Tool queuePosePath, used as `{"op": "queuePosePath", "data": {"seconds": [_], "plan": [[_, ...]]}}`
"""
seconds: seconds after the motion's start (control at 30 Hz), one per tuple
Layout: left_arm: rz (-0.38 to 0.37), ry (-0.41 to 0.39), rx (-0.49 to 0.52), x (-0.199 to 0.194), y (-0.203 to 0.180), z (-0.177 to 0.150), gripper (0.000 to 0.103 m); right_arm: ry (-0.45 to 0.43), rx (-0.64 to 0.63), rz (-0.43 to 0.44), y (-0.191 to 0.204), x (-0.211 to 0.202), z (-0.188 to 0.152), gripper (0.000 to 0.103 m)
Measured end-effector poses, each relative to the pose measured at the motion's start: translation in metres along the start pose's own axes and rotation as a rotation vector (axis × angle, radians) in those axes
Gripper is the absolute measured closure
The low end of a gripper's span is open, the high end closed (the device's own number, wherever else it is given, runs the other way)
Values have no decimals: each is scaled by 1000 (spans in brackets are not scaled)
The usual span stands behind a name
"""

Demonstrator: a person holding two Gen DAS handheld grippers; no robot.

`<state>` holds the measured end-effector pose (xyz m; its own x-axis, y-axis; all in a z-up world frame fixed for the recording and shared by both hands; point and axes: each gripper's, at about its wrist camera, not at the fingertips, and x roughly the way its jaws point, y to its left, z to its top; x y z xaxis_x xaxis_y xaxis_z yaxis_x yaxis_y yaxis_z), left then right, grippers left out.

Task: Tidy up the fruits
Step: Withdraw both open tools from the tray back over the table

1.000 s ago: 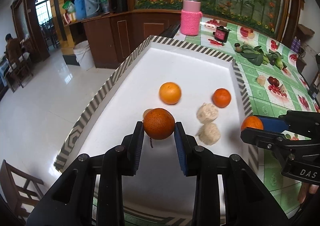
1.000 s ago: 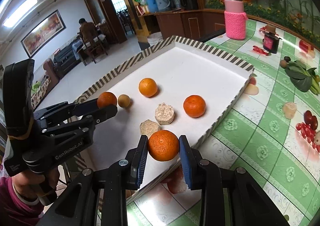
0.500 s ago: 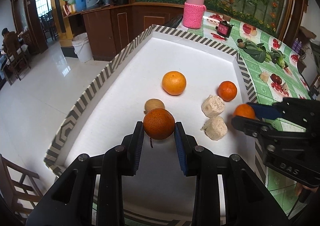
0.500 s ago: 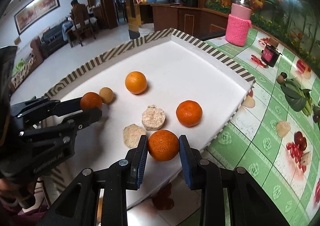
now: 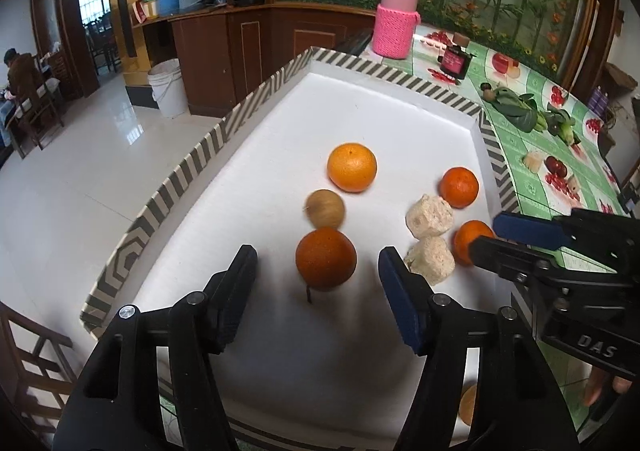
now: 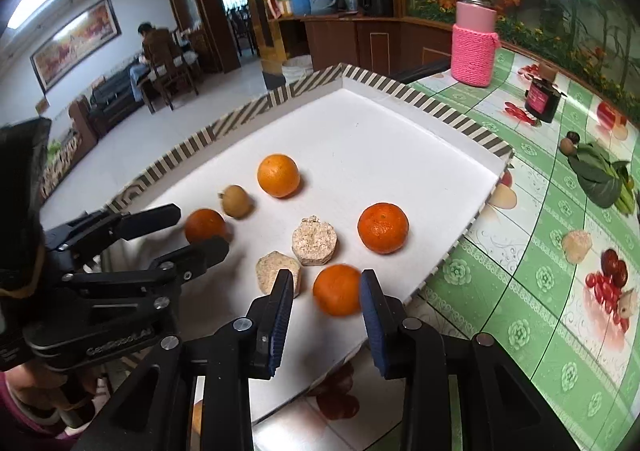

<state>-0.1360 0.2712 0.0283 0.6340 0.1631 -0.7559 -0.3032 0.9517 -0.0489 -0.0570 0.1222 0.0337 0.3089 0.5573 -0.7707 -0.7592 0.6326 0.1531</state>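
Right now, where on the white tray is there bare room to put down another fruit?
The far half of the white tray is bare, from the big orange back to the striped rim. The strip along the left rim is free too. The near right is crowded: the two beige pucks, the tangerines and both hand-held grippers.
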Motion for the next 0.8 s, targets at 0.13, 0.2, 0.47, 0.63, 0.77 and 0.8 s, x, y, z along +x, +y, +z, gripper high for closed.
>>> {"op": "queuePosePath", "data": {"seconds": [0.13, 0.2, 0.47, 0.63, 0.77, 0.8], "plan": [[15, -11, 0, -2, -4, 2, 39, -39, 48, 29, -6, -11, -4, 70], [19, -21, 6, -4, -8, 4, 39, -55, 58, 21, -8, -18, -6, 70], [-7, -71, 54, -18, -43, 14, 39, -94, 117, -15, -31, -40, -19, 70], [-44, -94, 93, -25, -72, 20, 39, -111, 164, -53, -56, -57, -30, 70], [-71, -102, 137, -27, -101, 24, 39, -118, 206, -78, -77, -69, -40, 70], [-80, -104, 148, -27, -108, 25, 39, -120, 215, -87, -82, -71, -42, 70]]}}
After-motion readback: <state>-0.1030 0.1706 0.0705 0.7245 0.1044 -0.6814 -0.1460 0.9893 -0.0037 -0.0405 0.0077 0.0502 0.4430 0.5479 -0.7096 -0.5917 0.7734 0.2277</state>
